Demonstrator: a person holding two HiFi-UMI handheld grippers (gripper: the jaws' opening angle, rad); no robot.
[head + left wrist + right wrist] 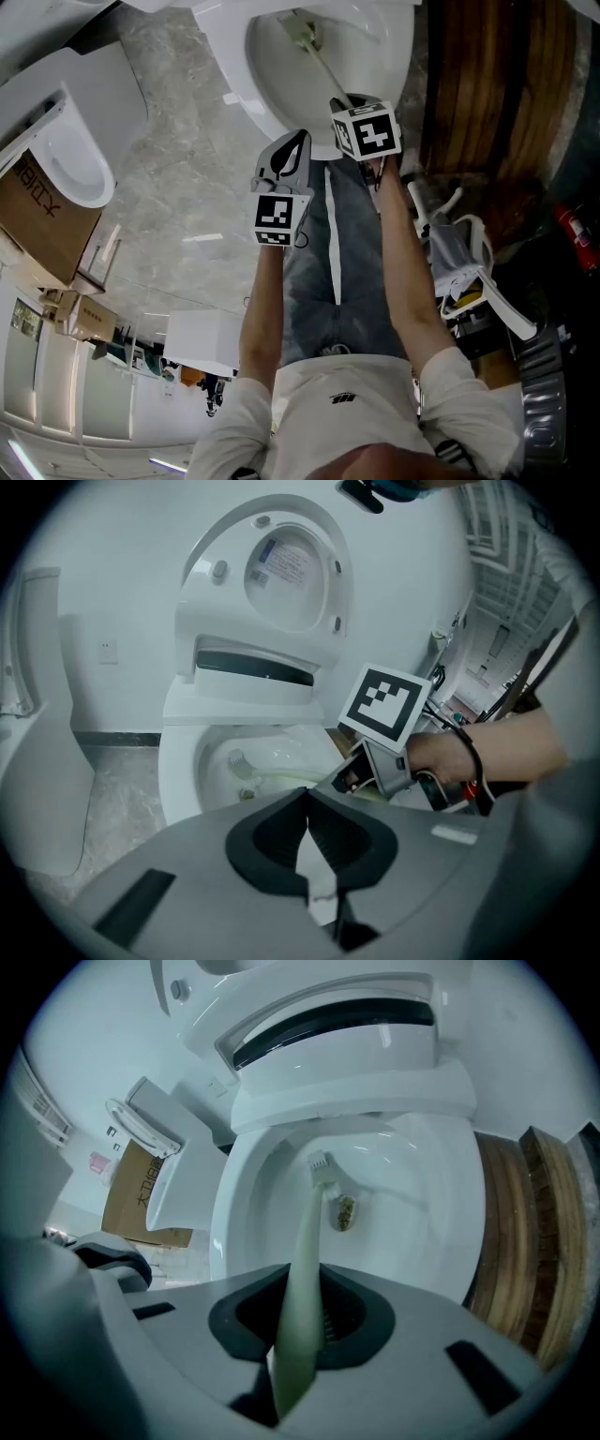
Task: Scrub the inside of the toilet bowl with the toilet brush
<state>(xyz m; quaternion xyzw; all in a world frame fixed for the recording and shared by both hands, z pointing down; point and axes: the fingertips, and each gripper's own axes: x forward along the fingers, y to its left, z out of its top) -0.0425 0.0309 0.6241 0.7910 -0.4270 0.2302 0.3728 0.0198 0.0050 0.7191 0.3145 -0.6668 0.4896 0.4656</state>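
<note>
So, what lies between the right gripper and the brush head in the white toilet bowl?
Only the pale green brush handle, clamped in that gripper; right gripper view.

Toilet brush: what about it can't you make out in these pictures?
- Lower end of the toilet brush handle: right gripper view, buried between the jaws of the right gripper.
- Bristles of the brush head: tiny in the head view and end-on in the right gripper view, so contact with the toilet bowl is unclear.
- Near part of the handle: left gripper view, behind the right gripper and the body of the left gripper.

Pale toilet brush, angled into white toilet bowl
</note>
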